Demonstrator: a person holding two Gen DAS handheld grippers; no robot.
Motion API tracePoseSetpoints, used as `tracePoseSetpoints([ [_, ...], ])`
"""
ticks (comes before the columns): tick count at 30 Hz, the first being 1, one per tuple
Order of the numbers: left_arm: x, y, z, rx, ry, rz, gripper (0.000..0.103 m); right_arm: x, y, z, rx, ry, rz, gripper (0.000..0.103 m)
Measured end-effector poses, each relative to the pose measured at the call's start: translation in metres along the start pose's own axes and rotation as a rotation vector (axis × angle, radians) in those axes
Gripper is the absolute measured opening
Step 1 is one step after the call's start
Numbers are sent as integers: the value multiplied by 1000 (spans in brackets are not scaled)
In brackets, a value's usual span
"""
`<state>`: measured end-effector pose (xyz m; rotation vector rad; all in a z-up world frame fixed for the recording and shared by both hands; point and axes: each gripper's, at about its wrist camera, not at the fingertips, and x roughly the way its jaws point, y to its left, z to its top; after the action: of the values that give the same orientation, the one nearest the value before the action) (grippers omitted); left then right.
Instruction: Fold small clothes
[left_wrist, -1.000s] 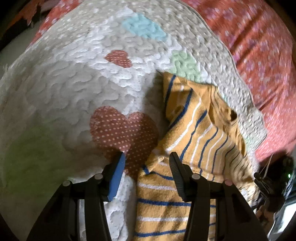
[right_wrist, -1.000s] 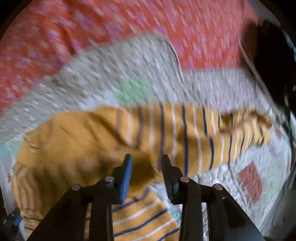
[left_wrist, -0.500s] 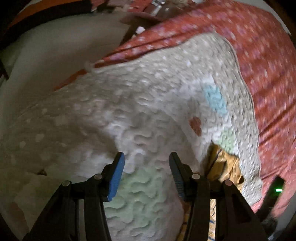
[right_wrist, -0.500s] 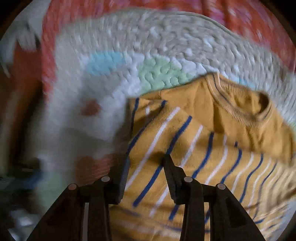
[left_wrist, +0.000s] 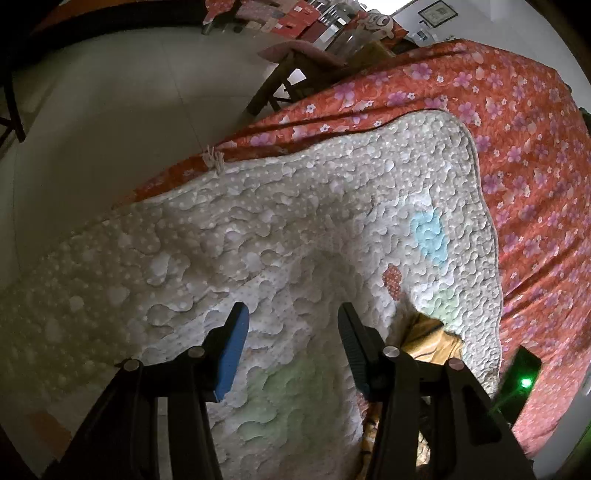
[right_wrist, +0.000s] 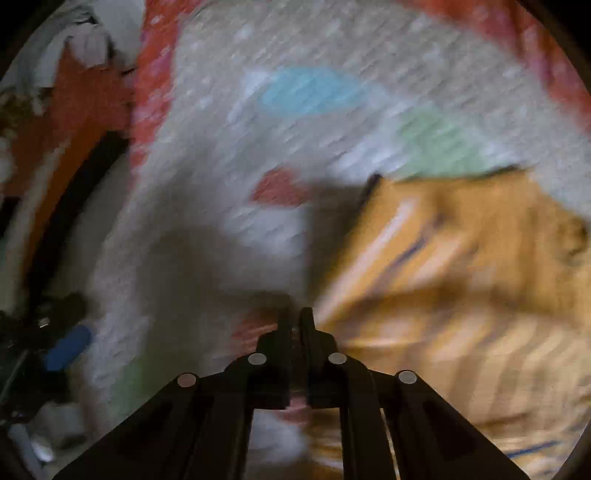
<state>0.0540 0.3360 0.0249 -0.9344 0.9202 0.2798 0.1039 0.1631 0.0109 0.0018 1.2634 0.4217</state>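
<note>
The garment (right_wrist: 461, 295) is a small mustard-yellow knit top with thin blue and white stripes and a ribbed round neckline. It lies crumpled, not flat, on the quilted mat (left_wrist: 258, 240); the right wrist view is motion-blurred, so finer detail cannot be read. In the left wrist view only a yellow corner of the garment (left_wrist: 430, 341) shows, near the mat's right-hand edge.

The quilted mat is pale grey-white with small dots and coloured patches: blue, red and green. It lies on a red floral bedspread (left_wrist: 535, 166). No container is visible.

The right gripper (right_wrist: 295, 317) is clenched, jaws together, at the left edge of the garment. Blur hides whether fabric is pinched between them. The left gripper (left_wrist: 291, 317) is released, jaws apart over bare mat, to the left of the garment.
</note>
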Motion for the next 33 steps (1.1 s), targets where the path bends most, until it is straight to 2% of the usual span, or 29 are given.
tracePoseSetpoints([
  [3,1,-5,-3,26,-2,11,49,-27,-3,-2,-38,-75,28,8],
  [6,0,-18,-8,78,-18,9,49,-60,-32,-4,21,-149,27,12],
  [9,6,-43,-20,180,-7,-34,50,-81,-92,-8,141,-182,-21,20],
  [13,27,-87,-53,362,46,-83,52,-76,-204,-35,388,-109,-65,21],
  [14,33,-100,-66,421,61,-87,52,-77,-231,-46,446,-108,-58,21],
  [15,42,-115,-81,490,83,-89,52,-82,-256,-56,498,-134,18,13],
  [16,49,-124,-93,536,102,-89,52,-87,-273,-64,542,-148,66,12],
  [17,57,-132,-105,582,126,-81,52,-93,-283,-70,566,-159,65,12],
  [19,75,-141,-124,644,180,-39,52,-111,-301,-81,562,-189,-16,12],
  [20,87,-142,-132,662,219,-4,52,-118,-308,-85,553,-188,-81,17],
  [21,96,-142,-139,673,248,28,54,-126,-318,-92,545,-181,-201,26],
  [22,98,-147,-146,720,221,54,59,-135,-327,-100,545,-187,-233,26],
  [24,97,-156,-158,784,220,63,73,-156,-349,-124,598,-218,-182,26],
  [26,96,-157,-166,807,204,84,74,-191,-368,-159,667,-273,-230,32],
  [28,89,-157,-171,796,198,60,74,-223,-387,-196,714,-336,-249,49],
  [30,78,-150,-173,740,206,-5,74,-257,-420,-239,792,-380,-273,51],
  [31,73,-147,-175,728,201,-20,74,-272,-438,-267,853,-406,-277,52],
  [33,55,-138,-184,725,175,-17,74,-290,-474,-300,961,-439,-279,53],
])
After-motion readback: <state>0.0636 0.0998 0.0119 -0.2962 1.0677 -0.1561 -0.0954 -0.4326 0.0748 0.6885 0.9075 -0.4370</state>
